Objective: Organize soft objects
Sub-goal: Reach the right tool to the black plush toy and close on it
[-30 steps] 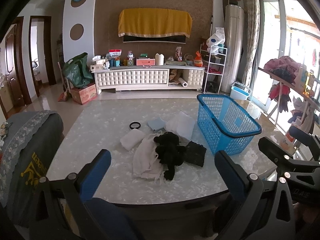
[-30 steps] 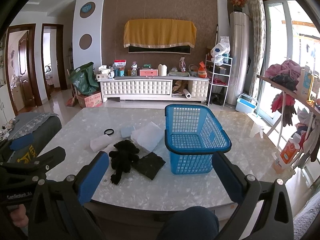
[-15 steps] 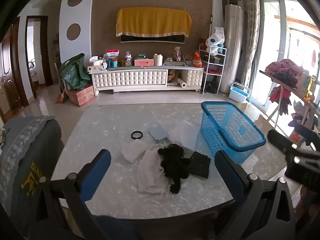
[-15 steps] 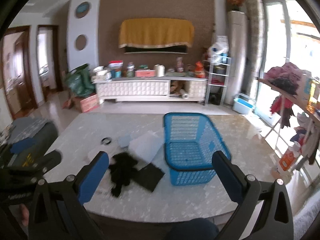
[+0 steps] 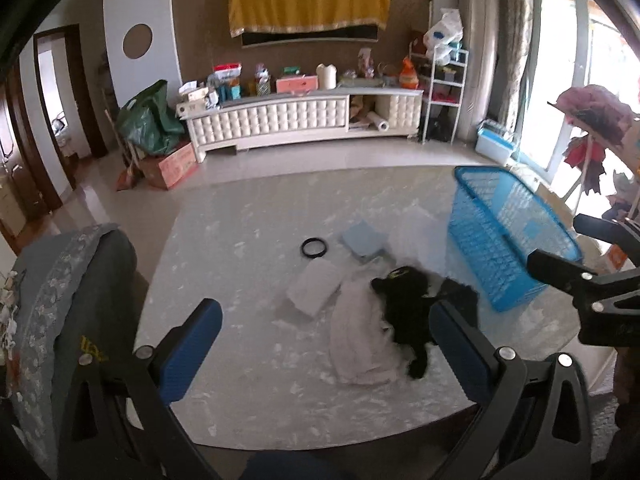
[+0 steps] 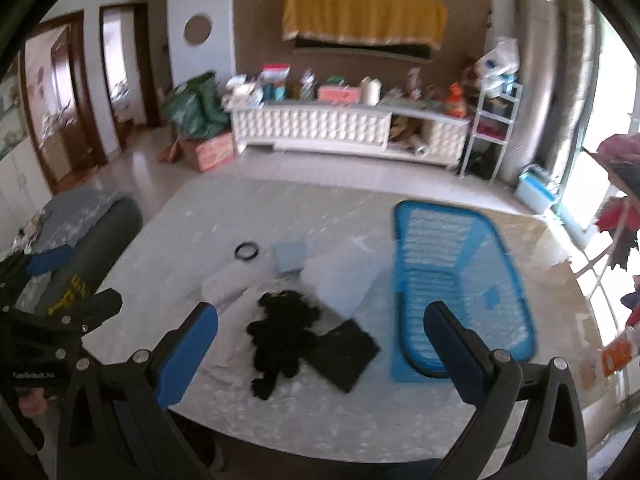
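Both grippers, left (image 5: 326, 340) and right (image 6: 320, 344), hang spread wide and empty, now nearer and higher over the table (image 5: 248, 392); approach only, nothing sorted; black toy (image 6: 282, 332) lies on white cloth (image 5: 360, 336) beside the basket (image 6: 460, 280); only the right view shows the basket's bare floor.

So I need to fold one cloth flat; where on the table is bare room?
Bare marble lies left of the black ring and folded white cloth, and along the near edge. The middle is crowded: white garment, black plush toy, up to the blue basket.
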Available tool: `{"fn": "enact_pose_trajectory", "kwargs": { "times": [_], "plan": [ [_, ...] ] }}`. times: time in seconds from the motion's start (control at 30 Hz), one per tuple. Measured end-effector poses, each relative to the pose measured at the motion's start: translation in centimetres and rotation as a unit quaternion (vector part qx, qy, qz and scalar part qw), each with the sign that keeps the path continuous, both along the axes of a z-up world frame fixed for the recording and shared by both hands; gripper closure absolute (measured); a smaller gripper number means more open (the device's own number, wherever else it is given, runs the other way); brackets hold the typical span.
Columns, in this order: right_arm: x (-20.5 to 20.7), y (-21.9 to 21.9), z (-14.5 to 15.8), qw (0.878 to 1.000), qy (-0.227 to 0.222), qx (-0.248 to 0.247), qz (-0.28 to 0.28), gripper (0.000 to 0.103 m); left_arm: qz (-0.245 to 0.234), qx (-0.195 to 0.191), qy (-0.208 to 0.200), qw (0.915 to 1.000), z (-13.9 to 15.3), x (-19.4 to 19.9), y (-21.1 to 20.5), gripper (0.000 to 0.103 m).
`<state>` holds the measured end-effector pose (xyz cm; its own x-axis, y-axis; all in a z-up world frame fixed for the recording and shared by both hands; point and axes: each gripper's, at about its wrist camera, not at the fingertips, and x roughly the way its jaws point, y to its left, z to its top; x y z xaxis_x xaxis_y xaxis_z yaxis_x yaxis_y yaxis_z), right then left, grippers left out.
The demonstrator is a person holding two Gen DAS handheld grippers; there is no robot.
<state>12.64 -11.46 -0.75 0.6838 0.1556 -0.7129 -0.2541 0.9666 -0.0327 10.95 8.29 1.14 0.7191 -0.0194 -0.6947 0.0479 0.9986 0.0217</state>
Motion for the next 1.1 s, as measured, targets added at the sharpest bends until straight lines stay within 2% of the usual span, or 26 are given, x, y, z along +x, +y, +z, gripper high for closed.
{"fn": "enact_pose_trajectory", "kwargs": {
  "times": [0.17,0.27,0.33,0.5,0.67,0.83,1.1],
  "plan": [
    [2.6,2.0,-2.9,0.998,0.058,-0.005,0.022,0.0,-0.001,0.009,0.021,0.9997,-2.1,1.5,0.9,0.0],
    [3.7,2.8,-4.4,0.996,0.086,-0.005,0.025,0.001,-0.01,-0.008,0.043,0.999,-3.7,2.8,1.6,0.0],
    [4.5,3.2,-5.3,0.994,0.107,-0.004,0.028,0.007,-0.014,-0.015,0.059,0.998,-4.9,3.7,1.8,0.0],
    [7.0,4.8,-7.5,0.988,0.151,-0.015,0.038,0.009,-0.021,-0.034,0.09,0.9952,-8.1,5.7,2.3,0.0],
    [9.0,4.5,-10.2,0.981,0.191,-0.027,0.021,0.01,-0.022,-0.048,0.116,0.9918,-11.0,7.5,2.9,0.0],
    [11.1,4.4,-13.0,0.973,0.228,-0.023,0.018,0.024,-0.03,-0.061,0.131,0.9891,-12.7,8.9,3.2,0.0],
    [12.9,3.9,-16.0,0.96,0.279,-0.009,0.012,0.037,-0.034,-0.05,0.146,0.9875,-14.5,10.1,2.9,0.0]
  ]
}}
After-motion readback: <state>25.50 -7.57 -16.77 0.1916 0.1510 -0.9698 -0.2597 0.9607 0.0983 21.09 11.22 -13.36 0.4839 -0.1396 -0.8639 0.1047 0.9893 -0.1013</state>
